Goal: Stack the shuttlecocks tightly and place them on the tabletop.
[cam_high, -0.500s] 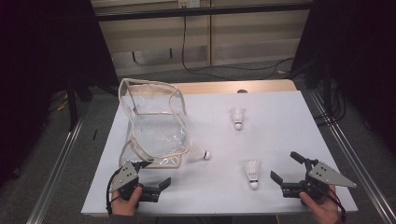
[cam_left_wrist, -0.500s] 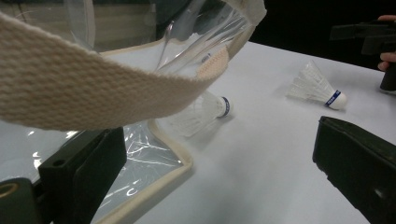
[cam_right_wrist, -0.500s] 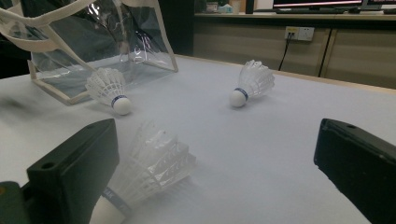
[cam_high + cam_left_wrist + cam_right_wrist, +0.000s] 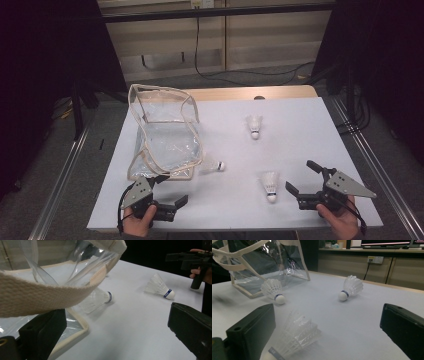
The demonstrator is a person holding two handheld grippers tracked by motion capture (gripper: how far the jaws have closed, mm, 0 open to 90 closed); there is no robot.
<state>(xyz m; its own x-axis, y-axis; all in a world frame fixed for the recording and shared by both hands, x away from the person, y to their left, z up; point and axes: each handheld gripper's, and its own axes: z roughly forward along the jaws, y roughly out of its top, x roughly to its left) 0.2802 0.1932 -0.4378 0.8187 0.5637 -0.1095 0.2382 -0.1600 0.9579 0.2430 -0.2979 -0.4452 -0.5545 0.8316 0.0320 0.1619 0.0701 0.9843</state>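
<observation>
Three white feathered shuttlecocks (image 4: pixel 270 182) seen whole from above on the white desk (image 4: pixel 310 130); nearest one blurred, cork cut off in right gripper view. Clear plastic bag with cream webbing trim (image 4: pixel 37 293) cropped in left gripper view. Both jaws apart, empty: left gripper (image 4: pixel 167 192), right gripper (image 4: pixel 302 177).

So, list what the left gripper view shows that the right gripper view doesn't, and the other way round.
Left gripper view: the woven strap of the bag right across the front, and the right gripper in a hand, far off. Right gripper view: the far shuttlecock and a wall socket behind the table. Both: the clear bag, the shuttlecock beside it, the near shuttlecock and the white table.
</observation>
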